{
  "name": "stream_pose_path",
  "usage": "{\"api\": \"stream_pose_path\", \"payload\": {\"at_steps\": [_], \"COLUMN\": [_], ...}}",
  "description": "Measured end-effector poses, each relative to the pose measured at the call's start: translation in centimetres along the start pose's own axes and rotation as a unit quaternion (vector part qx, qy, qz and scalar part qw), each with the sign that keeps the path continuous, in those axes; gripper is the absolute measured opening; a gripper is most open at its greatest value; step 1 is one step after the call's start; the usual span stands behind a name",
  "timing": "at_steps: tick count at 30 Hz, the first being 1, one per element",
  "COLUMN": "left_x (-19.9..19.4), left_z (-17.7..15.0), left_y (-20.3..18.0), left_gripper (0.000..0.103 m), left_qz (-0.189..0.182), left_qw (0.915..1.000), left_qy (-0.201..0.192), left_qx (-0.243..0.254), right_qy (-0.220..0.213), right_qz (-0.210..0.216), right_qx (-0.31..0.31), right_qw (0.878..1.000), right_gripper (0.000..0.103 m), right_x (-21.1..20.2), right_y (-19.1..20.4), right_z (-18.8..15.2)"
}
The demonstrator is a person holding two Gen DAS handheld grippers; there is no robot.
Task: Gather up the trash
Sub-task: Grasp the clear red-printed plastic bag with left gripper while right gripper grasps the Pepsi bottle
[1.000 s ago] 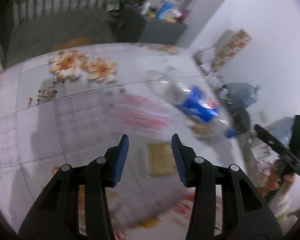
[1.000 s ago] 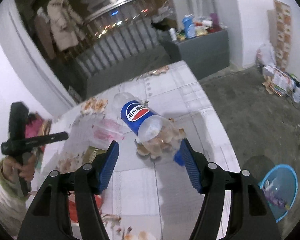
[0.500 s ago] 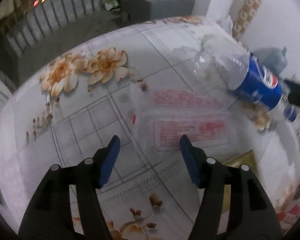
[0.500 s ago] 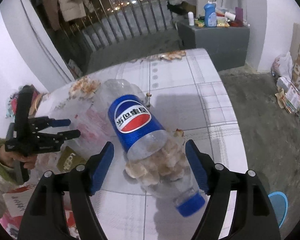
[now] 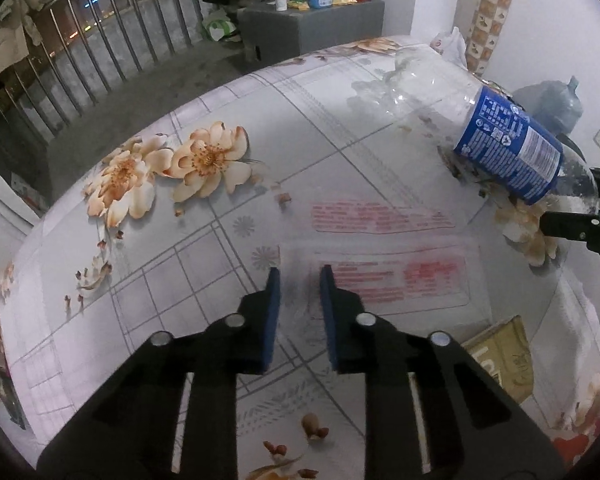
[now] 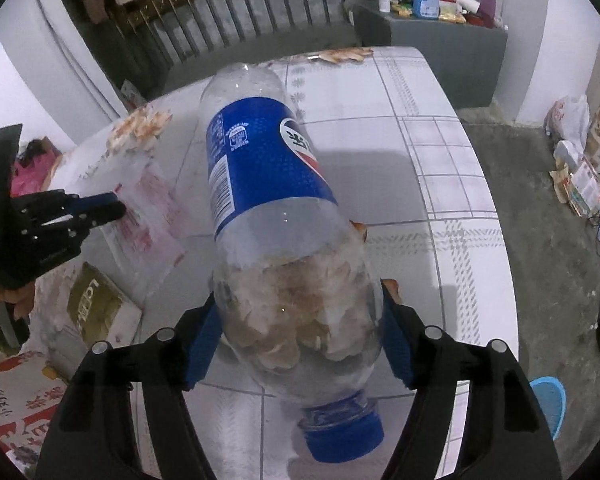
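Note:
A clear plastic bottle with a blue label and blue cap [image 6: 276, 216] lies on the flowered tablecloth [image 5: 148, 248]; it also shows in the left wrist view [image 5: 504, 148]. My right gripper [image 6: 296, 332] has its blue pads against both sides of the bottle's neck end. A clear plastic bag with red print [image 5: 384, 264] lies flat on the table. My left gripper [image 5: 298, 292] has narrowed its jaws around the bag's near left edge; it also shows in the right wrist view [image 6: 100, 208], pinching the bag [image 6: 148, 200].
A flattened brown carton [image 5: 504, 356] lies near the bag, also in the right wrist view [image 6: 92, 308]. A red-printed paper [image 6: 16, 400] lies at the near left. A blue basket [image 6: 548, 396] stands on the floor at right. A grey cabinet [image 6: 436, 36] with bottles stands beyond the table.
My left gripper moved forward onto the bag's edge and its jaws narrowed. My right gripper moved forward around the bottle and its pads closed onto it.

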State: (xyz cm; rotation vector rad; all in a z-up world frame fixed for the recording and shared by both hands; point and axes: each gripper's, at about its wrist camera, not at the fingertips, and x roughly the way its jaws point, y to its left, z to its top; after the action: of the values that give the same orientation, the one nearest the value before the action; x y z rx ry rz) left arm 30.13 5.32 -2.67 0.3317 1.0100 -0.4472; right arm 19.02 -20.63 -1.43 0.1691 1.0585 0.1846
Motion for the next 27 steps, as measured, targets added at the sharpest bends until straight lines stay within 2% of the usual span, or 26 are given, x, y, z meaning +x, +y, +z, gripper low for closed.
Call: {"api": "stream_pose_path", "payload": {"at_steps": [1, 3, 13, 27], "left_x": [0.0, 0.0, -0.4, -6.7], "left_z": [0.0, 0.0, -0.6, 0.2], "left_y": [0.0, 0.1, 0.6, -0.3], "left_gripper": [0.012, 0.000, 0.000, 0.000], "left_qz": [0.005, 0.015, -0.002, -0.021], "left_qw": [1.0000, 0.9998, 0.9998, 0.9956], "left_qy": [-0.002, -0.004, -0.018, -0.091], "left_qx": [0.003, 0.010, -0.002, -0.002], "right_qy": [0.000, 0.001, -0.005, -0.061], "right_qz": [0.002, 0.003, 0.009, 0.051], "right_qx": [0.001, 0.001, 0.031, 0.102], "right_qw": [1.000, 1.000, 0.999, 0.992], "right_gripper": [0.068, 0.068, 0.067, 0.067], "right_x": [0.0, -0.1, -1.4, -6.8], "right_y": [0.0, 0.1, -0.4, -2.5], "right_z": [-0.1, -0.2, -1.8, -4.5]}}
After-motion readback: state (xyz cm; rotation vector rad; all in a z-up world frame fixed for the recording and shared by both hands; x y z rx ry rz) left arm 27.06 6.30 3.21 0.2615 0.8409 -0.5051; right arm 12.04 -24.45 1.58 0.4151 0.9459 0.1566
